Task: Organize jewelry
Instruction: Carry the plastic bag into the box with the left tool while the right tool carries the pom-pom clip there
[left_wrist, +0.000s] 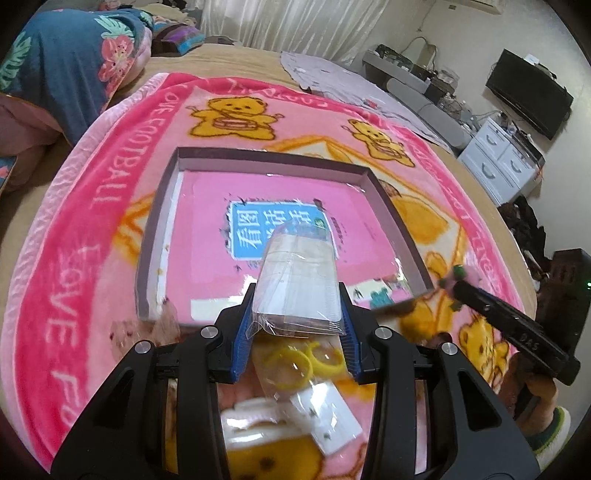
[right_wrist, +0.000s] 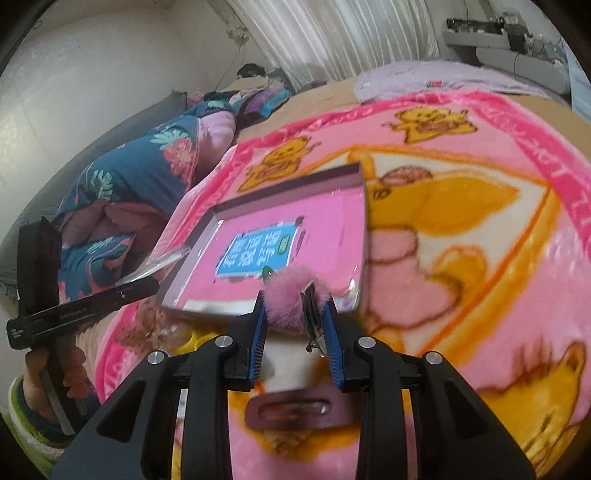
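My left gripper (left_wrist: 297, 319) is shut on a clear plastic packet with a white card (left_wrist: 297, 280), held over the near edge of a shallow purple-walled box (left_wrist: 388, 199) that holds a pink book. My right gripper (right_wrist: 295, 317) is shut on a fluffy pink hair clip (right_wrist: 288, 295) with a metal clasp, held just in front of the same box (right_wrist: 273, 184). In the left wrist view the right gripper (left_wrist: 458, 280) shows at the box's right corner with the clip's green tip. Below the left gripper lie yellow rings in a clear bag (left_wrist: 295, 363).
A pink teddy-bear blanket (left_wrist: 122, 177) covers the bed. A mauve snap hair clip (right_wrist: 295, 413) lies under the right gripper. A white card packet (left_wrist: 325, 417) lies near the yellow rings. A folded floral quilt (left_wrist: 62, 66) sits at the far left; white drawers (left_wrist: 498, 158) at the right.
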